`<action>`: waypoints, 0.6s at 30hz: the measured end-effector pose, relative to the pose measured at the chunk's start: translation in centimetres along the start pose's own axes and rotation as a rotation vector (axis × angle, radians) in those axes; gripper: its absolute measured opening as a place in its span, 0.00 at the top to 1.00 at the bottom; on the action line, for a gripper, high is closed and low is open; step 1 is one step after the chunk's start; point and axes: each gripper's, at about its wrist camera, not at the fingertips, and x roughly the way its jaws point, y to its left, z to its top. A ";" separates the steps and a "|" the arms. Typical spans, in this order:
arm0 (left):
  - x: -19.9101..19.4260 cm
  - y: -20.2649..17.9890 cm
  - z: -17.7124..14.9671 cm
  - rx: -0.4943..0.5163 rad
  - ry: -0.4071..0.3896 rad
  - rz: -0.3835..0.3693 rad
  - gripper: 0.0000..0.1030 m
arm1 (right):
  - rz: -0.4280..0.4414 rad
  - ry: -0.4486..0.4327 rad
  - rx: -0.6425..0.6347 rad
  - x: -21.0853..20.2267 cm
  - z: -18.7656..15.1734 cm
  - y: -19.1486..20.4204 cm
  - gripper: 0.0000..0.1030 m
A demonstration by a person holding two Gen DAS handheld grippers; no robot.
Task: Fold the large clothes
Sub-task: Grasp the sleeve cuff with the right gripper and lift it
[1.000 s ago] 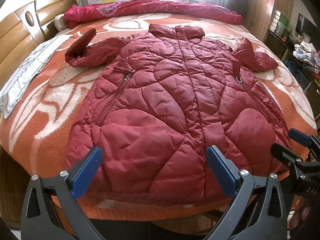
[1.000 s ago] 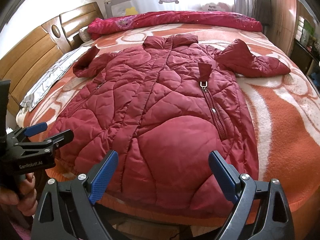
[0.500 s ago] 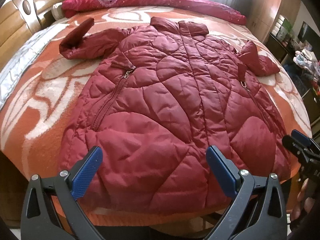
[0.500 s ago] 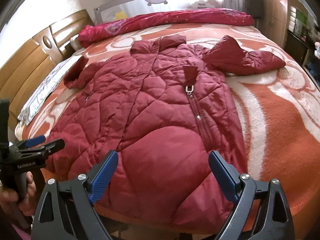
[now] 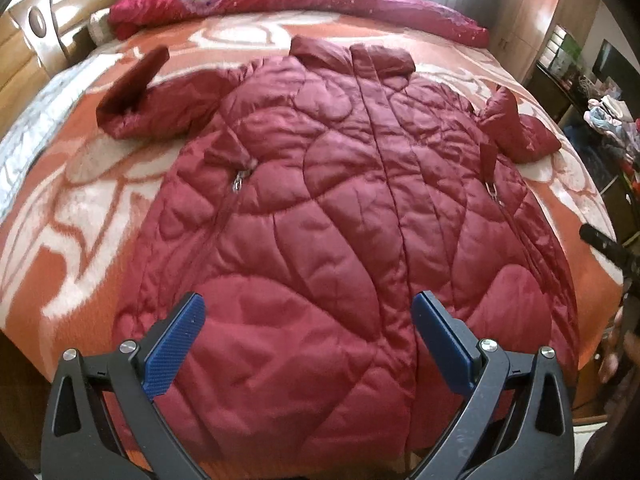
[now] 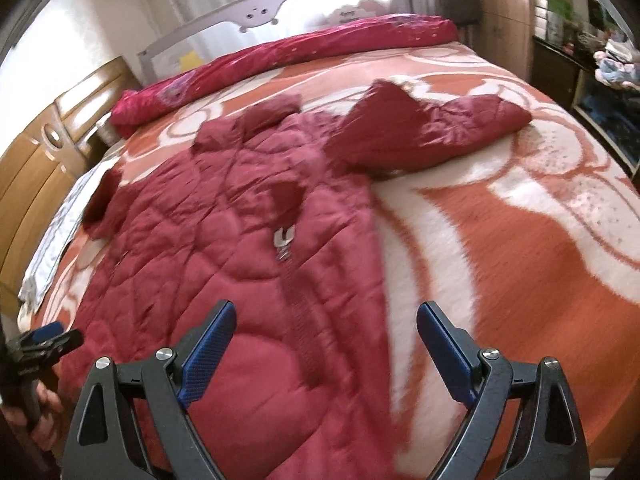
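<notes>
A dark red quilted coat (image 5: 340, 220) lies flat, front up, on the orange and white bed blanket (image 5: 80, 216), collar far, hem near. Its left sleeve (image 5: 136, 100) is bent upward; its right sleeve (image 6: 432, 132) lies folded out to the right. My left gripper (image 5: 308, 336) is open and empty, hovering over the hem at the middle. My right gripper (image 6: 326, 348) is open and empty over the coat's right edge, below the pocket zipper (image 6: 283, 240). The coat (image 6: 248, 264) is blurred in the right wrist view. Each gripper shows at the edge of the other's view.
A red rolled quilt (image 5: 304, 4) lies across the far end of the bed. A wooden headboard (image 6: 44, 160) is on the left. A grey-white cloth (image 5: 28, 128) lies along the left side. Shelves with clutter (image 5: 600, 112) stand to the right.
Both grippers have moved forward over the coat. The right gripper has swung to the right, toward the coat's right edge and sleeve. Both stay open and empty.
</notes>
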 end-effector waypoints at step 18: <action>4.6 -0.5 4.8 -0.025 0.037 0.012 0.00 | -0.115 0.008 0.355 12.3 11.8 -17.6 0.18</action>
